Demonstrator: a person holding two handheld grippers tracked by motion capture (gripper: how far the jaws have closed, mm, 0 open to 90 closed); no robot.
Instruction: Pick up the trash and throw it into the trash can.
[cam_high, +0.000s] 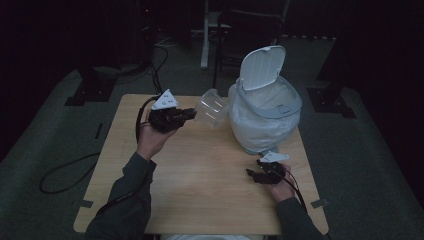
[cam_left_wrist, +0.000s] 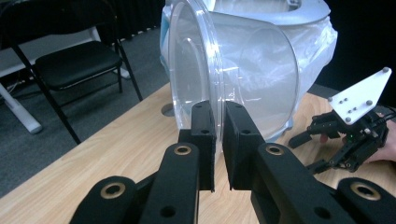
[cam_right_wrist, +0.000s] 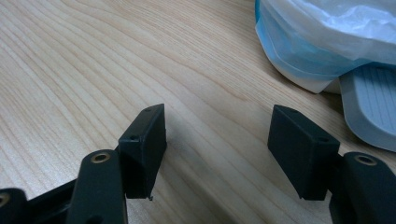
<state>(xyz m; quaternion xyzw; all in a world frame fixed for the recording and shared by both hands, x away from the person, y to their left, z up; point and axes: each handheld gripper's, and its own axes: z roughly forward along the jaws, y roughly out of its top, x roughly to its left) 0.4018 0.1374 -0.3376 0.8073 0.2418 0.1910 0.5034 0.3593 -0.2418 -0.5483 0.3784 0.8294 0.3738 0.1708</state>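
Surface: one light wooden table (cam_high: 200, 170), rounded corners, on grey carpet in a dark room.
Room: one black folding chair (cam_left_wrist: 70, 60) beyond the table.
Left gripper (cam_high: 187, 114): clamped on the rim of one clear plastic cup (cam_high: 212, 106), held tilted above the table, just beside the bin.
Bin (cam_high: 265, 112): one, white-lined, lid up.
Right gripper (cam_high: 253, 175): jaws apart, nothing between them, resting low near the bin's pedal (cam_right_wrist: 373, 105).
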